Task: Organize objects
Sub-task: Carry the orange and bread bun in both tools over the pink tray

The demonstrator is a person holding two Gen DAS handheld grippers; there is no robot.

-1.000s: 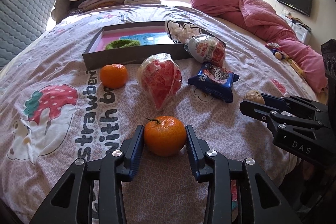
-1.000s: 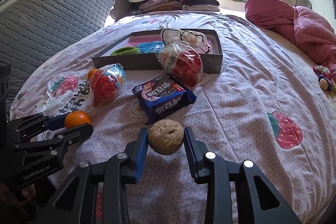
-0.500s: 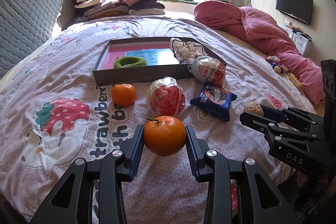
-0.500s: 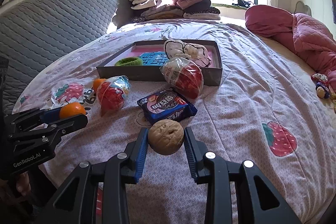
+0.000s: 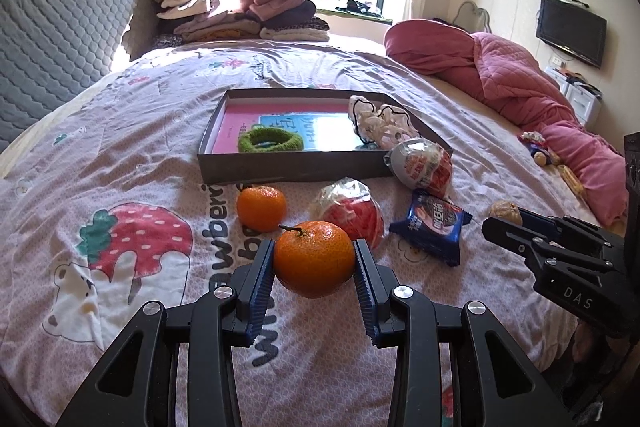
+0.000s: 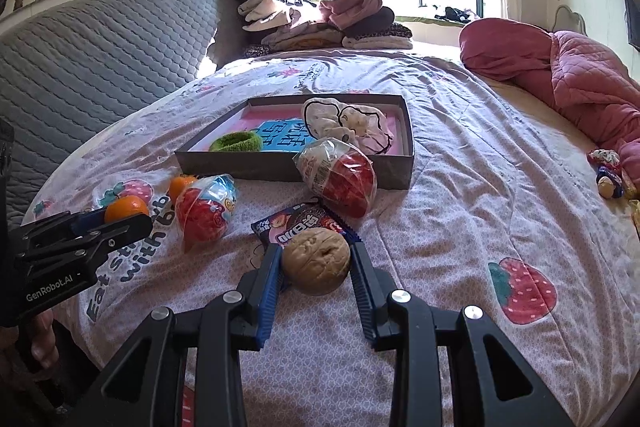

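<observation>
My left gripper [image 5: 314,261] is shut on a mandarin [image 5: 314,258] and holds it above the bed. My right gripper [image 6: 316,261] is shut on a walnut [image 6: 316,261], also lifted. A shallow grey box [image 5: 320,165] lies ahead on the bedspread with a green hair tie [image 5: 270,140] and a white scrunchie [image 5: 378,121] inside. In front of it lie a second mandarin [image 5: 261,207], two red wrapped snacks [image 5: 352,213] [image 5: 424,167] and a blue biscuit packet [image 5: 434,223]. The box also shows in the right wrist view [image 6: 296,167].
Folded clothes [image 5: 236,11] are stacked at the bed's far end by the grey headboard [image 5: 52,23]. A pink quilt [image 5: 512,75] lies along the right side. Small toys [image 6: 608,175] sit near the right edge.
Both grippers have risen and pulled back from the bedspread with the mandarin and the walnut held; the box and snacks now look farther away.
</observation>
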